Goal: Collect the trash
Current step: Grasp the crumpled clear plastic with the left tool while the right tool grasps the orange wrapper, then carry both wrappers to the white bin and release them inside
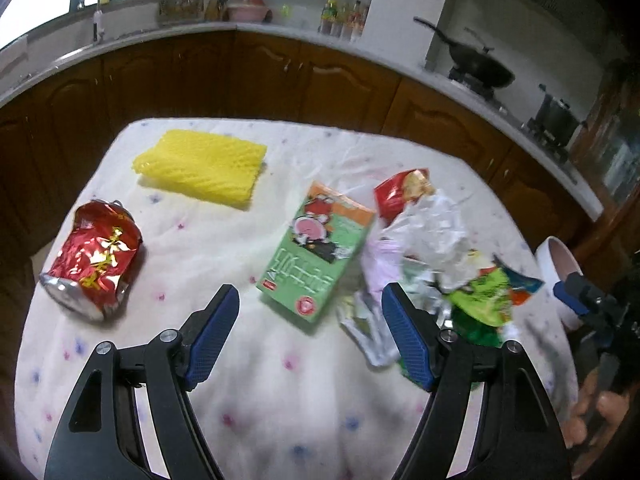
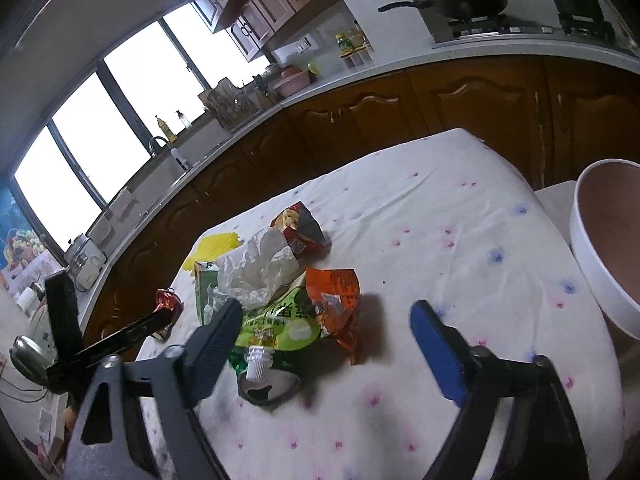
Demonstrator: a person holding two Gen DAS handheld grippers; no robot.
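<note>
Your left gripper (image 1: 310, 308): jaws wide apart, nothing between the pads, hanging over the tablecloth (image 1: 248, 392) just near of the green carton (image 1: 316, 256).

Your right gripper (image 2: 324, 324): jaws wide apart, gripping nothing; the left finger (image 2: 216, 340) sits at the near-left edge of the wrapper pile, whether touching it cannot be told.

Trash on the table:
- Crushed red can (image 1: 94, 258), near left, on its side.
- Yellow foam net (image 1: 202, 168), far left.
- Green carton, centre, lying flat.
- Red snack bag (image 2: 300, 232), far side of the pile.
- Crumpled white paper (image 2: 260, 268), atop the pile.
- Green pouch (image 2: 276, 328) with white spout, near side.
- Orange wrapper (image 2: 336, 296), right of the pouch.

White bin (image 2: 592, 264): just right of the table.
</note>
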